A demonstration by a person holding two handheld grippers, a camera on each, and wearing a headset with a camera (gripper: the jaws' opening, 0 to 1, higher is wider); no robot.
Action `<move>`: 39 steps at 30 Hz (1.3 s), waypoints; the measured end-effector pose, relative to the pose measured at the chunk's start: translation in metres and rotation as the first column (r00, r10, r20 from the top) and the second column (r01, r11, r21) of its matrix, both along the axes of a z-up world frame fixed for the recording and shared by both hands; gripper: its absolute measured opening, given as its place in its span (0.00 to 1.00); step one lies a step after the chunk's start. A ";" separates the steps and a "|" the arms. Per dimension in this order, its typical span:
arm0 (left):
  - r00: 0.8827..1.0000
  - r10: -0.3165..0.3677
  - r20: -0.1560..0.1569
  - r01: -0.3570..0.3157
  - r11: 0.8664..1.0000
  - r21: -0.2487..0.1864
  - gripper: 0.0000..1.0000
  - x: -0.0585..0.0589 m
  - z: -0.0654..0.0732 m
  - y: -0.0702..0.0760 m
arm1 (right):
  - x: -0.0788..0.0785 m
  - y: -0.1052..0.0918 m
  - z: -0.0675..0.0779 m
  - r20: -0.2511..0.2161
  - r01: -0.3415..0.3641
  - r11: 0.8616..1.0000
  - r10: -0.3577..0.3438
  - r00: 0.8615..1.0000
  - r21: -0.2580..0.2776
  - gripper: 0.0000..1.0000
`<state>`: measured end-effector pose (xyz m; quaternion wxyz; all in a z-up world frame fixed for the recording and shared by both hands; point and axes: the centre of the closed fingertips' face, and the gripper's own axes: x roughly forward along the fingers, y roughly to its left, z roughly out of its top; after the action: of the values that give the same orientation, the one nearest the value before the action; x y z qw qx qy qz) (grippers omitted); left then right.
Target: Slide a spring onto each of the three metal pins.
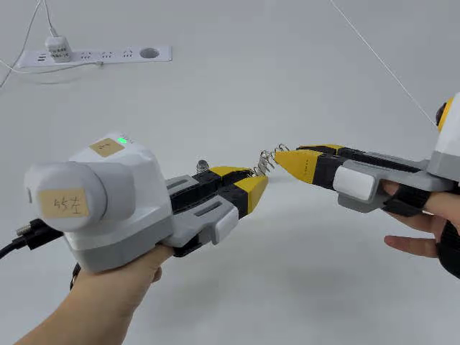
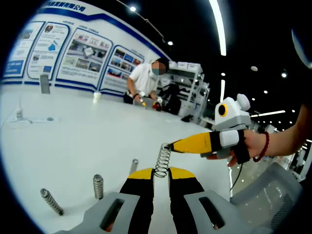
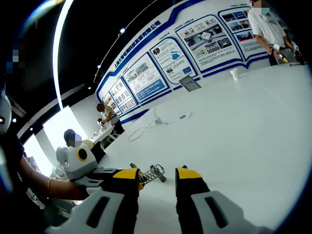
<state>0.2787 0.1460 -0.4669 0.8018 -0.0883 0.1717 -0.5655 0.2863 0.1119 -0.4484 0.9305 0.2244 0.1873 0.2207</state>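
Presently the spring (image 1: 266, 162) is clamped at one end in the left hand-held gripper (image 1: 260, 185) above the bench (image 1: 302, 280), its long axis pointed toward one o'clock at the right hand-held gripper (image 1: 282, 157), whose jaws are parted.

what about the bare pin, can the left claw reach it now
Likely yes: the left claw, shut on a spring, sits just short of the bare pin, with nothing between them.

Your spring (image 1: 266, 162) is bare, shiny metal wire. At 8 o'clock of it, the left gripper (image 1: 260, 184) has smooth yellow and black plastic jaws and a smooth white plastic shell with paper labels (image 1: 63, 203). The table (image 1: 287, 280) is smooth, matt white.
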 end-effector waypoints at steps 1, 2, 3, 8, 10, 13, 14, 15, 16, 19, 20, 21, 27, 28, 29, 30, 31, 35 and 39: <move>1.000 0.001 -0.002 -0.001 1.000 -0.005 0.10 0.000 0.001 0.000 | 0.000 0.001 0.000 -0.001 0.000 1.000 0.000 1.000 0.009 0.29; 1.000 -0.001 -0.004 0.001 1.000 -0.012 0.10 -0.001 0.003 0.001 | 0.001 0.002 0.001 -0.002 -0.001 1.000 0.001 1.000 0.020 0.29; 1.000 -0.002 -0.007 0.002 1.000 -0.018 0.10 -0.001 0.004 0.001 | 0.001 0.003 0.002 -0.001 -0.004 1.000 0.004 1.000 0.029 0.28; 1.000 -0.003 -0.016 0.003 0.999 -0.043 0.10 -0.003 0.009 0.004 | 0.002 0.011 0.007 -0.008 0.002 0.992 0.000 1.000 0.124 0.25; 1.000 -0.006 -0.017 0.006 0.999 -0.049 0.10 -0.005 0.010 0.005 | 0.002 0.012 0.007 -0.010 0.002 0.991 0.000 1.000 0.133 0.23; 1.000 -0.009 -0.018 0.008 0.999 -0.053 0.10 -0.006 0.012 0.006 | 0.002 0.015 0.007 -0.011 -0.003 0.989 0.005 1.000 0.149 0.20; 1.000 -0.010 -0.017 0.009 0.999 -0.054 0.10 -0.006 0.012 0.006 | 0.002 0.016 0.008 -0.010 -0.006 0.988 0.008 1.000 0.155 0.19; 1.000 -0.012 -0.017 0.011 0.998 -0.056 0.10 -0.007 0.013 0.006 | 0.001 0.018 0.009 -0.010 -0.012 0.986 0.014 1.000 0.165 0.17; 1.000 -0.012 -0.018 0.011 0.998 -0.057 0.10 -0.007 0.013 0.007 | 0.001 0.018 0.010 -0.008 -0.012 0.986 0.014 1.000 0.166 0.16; 1.000 -0.014 -0.015 0.013 0.998 -0.062 0.10 -0.007 0.014 0.007 | 0.001 0.019 0.011 -0.009 -0.019 0.984 0.021 1.000 0.176 0.14; 1.000 -0.013 -0.013 0.012 0.998 -0.061 0.10 -0.007 0.014 0.007 | 0.001 0.019 0.012 -0.007 -0.020 0.984 0.022 1.000 0.179 0.14; 1.000 -0.014 -0.009 0.013 0.998 -0.060 0.10 -0.007 0.014 0.007 | 0.000 0.019 0.013 -0.007 -0.022 0.984 0.023 1.000 0.180 0.14; 1.000 -0.012 0.014 0.013 0.998 -0.054 0.11 -0.007 0.016 0.008 | -0.001 0.022 0.016 0.016 -0.039 0.986 0.037 0.999 0.164 0.13; 1.000 -0.011 0.016 0.012 0.999 -0.053 0.11 -0.007 0.016 0.008 | -0.001 0.022 0.017 0.018 -0.043 0.986 0.040 0.999 0.162 0.13; 1.000 -0.009 0.021 0.010 0.999 -0.048 0.11 -0.007 0.016 0.009 | -0.001 0.023 0.017 0.021 -0.048 0.986 0.046 0.999 0.159 0.13; 1.000 -0.008 0.024 0.009 0.999 -0.045 0.11 -0.007 0.016 0.009 | -0.001 0.024 0.018 0.022 -0.052 0.987 0.049 0.999 0.155 0.12; 1.000 -0.008 0.028 0.009 0.999 -0.043 0.11 -0.007 0.016 0.009 | -0.001 0.025 0.018 0.027 -0.056 0.988 0.053 0.998 0.147 0.12; 0.999 -0.001 0.044 0.003 1.000 -0.027 0.12 -0.006 0.015 0.011 | -0.001 0.029 0.019 0.041 -0.071 0.991 0.066 0.997 0.113 0.12; 0.995 -0.003 0.100 0.002 1.000 0.004 0.12 -0.004 0.015 0.013 | 0.000 0.029 0.020 0.056 -0.071 0.994 0.067 0.996 0.083 0.12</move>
<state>0.2743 0.1585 -0.4517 0.8088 -0.0580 0.1329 -0.5699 0.2862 0.1414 -0.4282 0.9166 0.2512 0.1606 0.2663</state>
